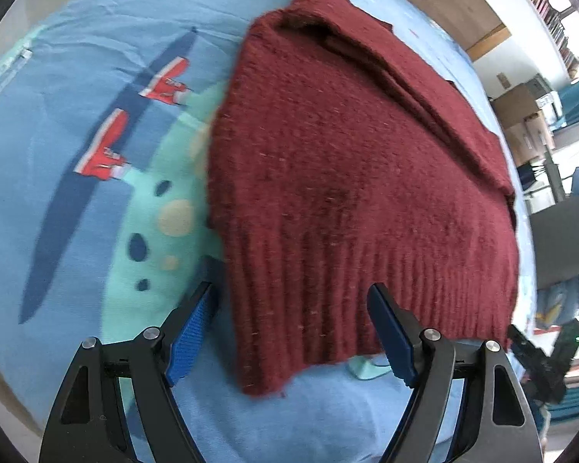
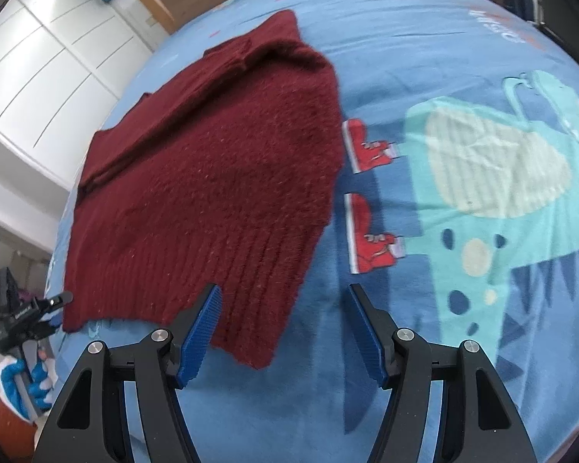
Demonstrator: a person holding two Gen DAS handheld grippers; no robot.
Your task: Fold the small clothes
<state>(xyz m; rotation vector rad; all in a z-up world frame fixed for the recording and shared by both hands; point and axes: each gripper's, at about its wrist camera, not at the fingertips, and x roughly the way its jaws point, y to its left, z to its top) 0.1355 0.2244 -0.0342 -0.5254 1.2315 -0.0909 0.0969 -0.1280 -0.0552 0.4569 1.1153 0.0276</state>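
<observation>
The dark-red ribbed knitted sweater (image 1: 351, 177) lies spread on the blue dinosaur-print bed sheet (image 1: 77, 154), its hem nearest both wide, empty claws. The left claw (image 1: 289, 332) straddles the hem corner at 6 o'clock, and the right claw (image 2: 283, 332) hangs over the opposite one; each next needs to drop and pinch its corner for the fold

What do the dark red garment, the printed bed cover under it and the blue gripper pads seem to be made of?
Dark red garment: knitted yarn, likely wool or acrylic; fuzzy matte surface, ribbed hem.
Printed bed cover: smooth woven cloth, probably cotton; flat dinosaur print, fine creases.
Blue gripper pads: ridged, matte; probably rubber or plastic.
</observation>
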